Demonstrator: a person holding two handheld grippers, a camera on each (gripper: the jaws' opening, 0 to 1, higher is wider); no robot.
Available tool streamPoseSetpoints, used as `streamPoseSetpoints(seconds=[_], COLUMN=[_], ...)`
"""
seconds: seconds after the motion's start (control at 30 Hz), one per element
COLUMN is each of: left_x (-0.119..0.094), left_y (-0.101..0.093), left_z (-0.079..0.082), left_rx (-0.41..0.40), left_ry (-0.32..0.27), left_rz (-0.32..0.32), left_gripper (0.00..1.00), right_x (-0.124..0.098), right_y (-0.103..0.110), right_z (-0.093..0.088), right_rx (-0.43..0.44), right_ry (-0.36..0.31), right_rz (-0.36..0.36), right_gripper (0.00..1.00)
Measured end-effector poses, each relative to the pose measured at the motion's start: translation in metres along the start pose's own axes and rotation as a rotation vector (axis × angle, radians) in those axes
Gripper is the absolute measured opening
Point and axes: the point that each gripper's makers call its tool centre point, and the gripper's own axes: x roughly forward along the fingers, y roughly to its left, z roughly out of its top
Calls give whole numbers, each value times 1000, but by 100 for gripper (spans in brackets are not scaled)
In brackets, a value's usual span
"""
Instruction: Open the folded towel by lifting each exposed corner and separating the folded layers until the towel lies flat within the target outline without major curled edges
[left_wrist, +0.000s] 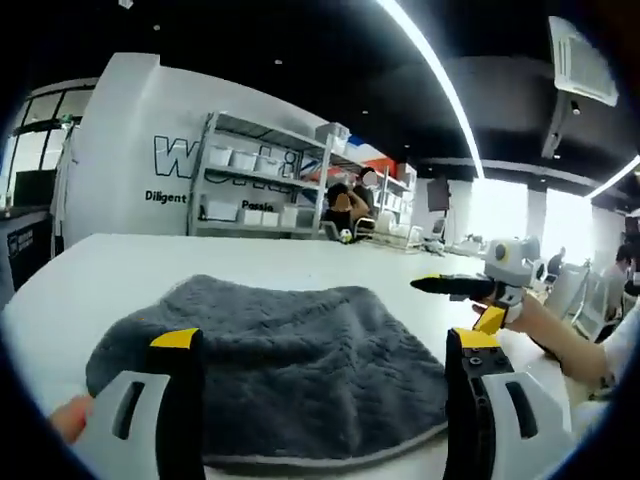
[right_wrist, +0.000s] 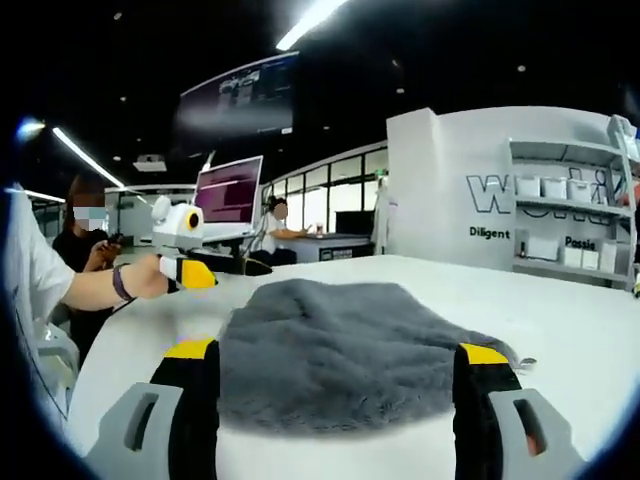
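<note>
Left gripper view: towel (left_wrist: 290, 370) lies on table (left_wrist: 120, 262) between parted, empty jaws of left gripper (left_wrist: 325, 355).

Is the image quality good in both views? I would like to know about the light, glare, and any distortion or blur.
Left gripper view: the ceiling light strip and windows are overexposed; the fisheye bends the white table; the gray towel is sharp. Right gripper view: the ceiling is dark, a light strip glares, the towel is evenly lit without a hard shadow, and the edges curve strongly.

Left claw (left_wrist: 325, 355) and right claw (right_wrist: 338, 368) gape wide.
</note>
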Motion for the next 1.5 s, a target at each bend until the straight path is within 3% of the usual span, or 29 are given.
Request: streamPoseSetpoints(seconds=[0.07,0.17,0.27,0.47,0.57,0.67,0.73,0.83,1.03,1.13,1.23,1.3,1.5], left_x=[-3,-6,-9,-17,-26,-27,-26,-26,-29,-31,-32,-32,-31], left_y=[7,8,11,18,19,29,28,28,36,40,41,43,45], left_z=[-1,2,4,1,10,6,4,-1,-3,-3,-4,-5,-11], left_rx=[71,101,50,-42,-34,25,26,28,39,14,6,6,-12], left_ry=[8,-39,-76,-77,-121,-96,-93,-76,-69,-76,-71,-66,-50], left_rz=[0,-19,-35,-56,-51,12,17,26,62,70,77,85,88], left_gripper=[99,99,99,99,99,99,97,96,95,94,93,93,92], right_x=[4,9,15,24,27,30,32,33,32,29,25,21,16], right_y=[9,20,37,60,70,76,75,77,83,86,87,86,83], right_z=[-2,-4,-11,-23,-24,-32,-39,-45,-45,-43,-41,-42,-42], right_rx=[-24,-70,-120,-198,-284,-336,-395,-407,-386,-376,-370,-376,-334], right_ry=[14,37,70,125,130,166,200,214,207,205,201,210,233], right_rz=[24,58,95,151,171,180,170,169,202,226,245,254,261], right_gripper=[99,99,99,99,99,99,99,96,82,67,45,25,7])
